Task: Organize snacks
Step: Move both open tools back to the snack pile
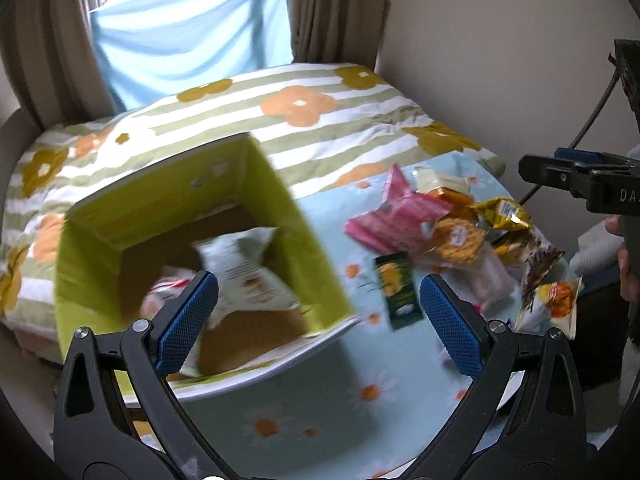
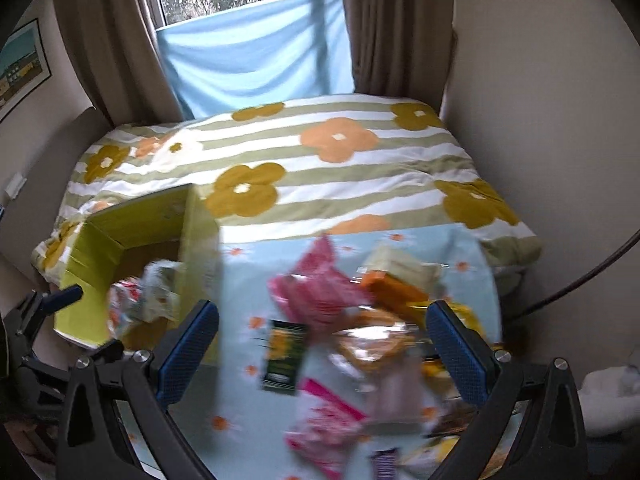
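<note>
A lime-green cardboard box (image 1: 304, 248) stands open on the table, with a white snack bag (image 1: 244, 268) and a red-and-white packet (image 1: 168, 288) inside. My left gripper (image 1: 318, 316) hangs open over the box's near right corner, holding nothing. To the right lies a snack pile: a pink bag (image 1: 394, 216), a round orange cookie pack (image 1: 458, 240), a gold packet (image 1: 502, 212) and a dark green sachet (image 1: 398, 290). My right gripper (image 2: 322, 344) is open above that pile, over the green sachet (image 2: 284, 356) and pink bag (image 2: 316, 292). The box (image 2: 104, 248) sits at its left.
The round table has a light blue daisy cloth (image 1: 320, 412). Behind it is a bed with a striped flowered cover (image 1: 300, 108), curtains and a window. A wall (image 1: 500, 40) closes the right side. A cable (image 2: 580, 280) runs past the table's right edge.
</note>
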Demonstrator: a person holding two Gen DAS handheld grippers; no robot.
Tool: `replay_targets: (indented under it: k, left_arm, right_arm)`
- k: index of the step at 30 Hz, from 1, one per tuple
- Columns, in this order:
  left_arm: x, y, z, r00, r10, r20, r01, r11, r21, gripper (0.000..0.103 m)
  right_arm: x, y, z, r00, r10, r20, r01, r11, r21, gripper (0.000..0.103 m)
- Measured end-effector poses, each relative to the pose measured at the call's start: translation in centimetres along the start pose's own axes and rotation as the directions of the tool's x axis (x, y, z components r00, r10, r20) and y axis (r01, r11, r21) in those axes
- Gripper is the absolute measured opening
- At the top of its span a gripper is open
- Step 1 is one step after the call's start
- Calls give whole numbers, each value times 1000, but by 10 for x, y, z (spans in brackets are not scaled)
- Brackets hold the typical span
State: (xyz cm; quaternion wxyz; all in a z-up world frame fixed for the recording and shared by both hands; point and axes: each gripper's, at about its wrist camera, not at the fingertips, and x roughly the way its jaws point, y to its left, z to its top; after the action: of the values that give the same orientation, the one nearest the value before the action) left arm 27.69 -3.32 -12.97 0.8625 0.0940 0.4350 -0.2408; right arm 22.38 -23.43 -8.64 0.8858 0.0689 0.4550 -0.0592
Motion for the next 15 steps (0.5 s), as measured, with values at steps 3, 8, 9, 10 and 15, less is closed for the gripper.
replay_targets:
  k: [3,8,9,10,15]
  left_arm:
    - [13,-34,13,1000,-4,1,4,1000,-10,101]
    - [48,-80,35,999,25,-20,-25,1000,3,101]
    - [56,-88,39,999,28,-27,-28,1000,4,101]
    - [61,-93,41,999,29,-32,-29,1000,4,101]
    - [98,-114,52,994,53,-93,-50,998,30,101]
  right_arm:
    - [5,-44,0,1000,8,-22,-8,1000,11,103]
    - [17,-110,-1,999,29,-41,-28,999,21,103]
    - [21,-119,0,999,29,-44,-28,999,16,103]
    - [24,-127,0,998,30,-49,-30,999,11,103]
    - [47,-160,-2,993,59,-99,-62,998,-23,103]
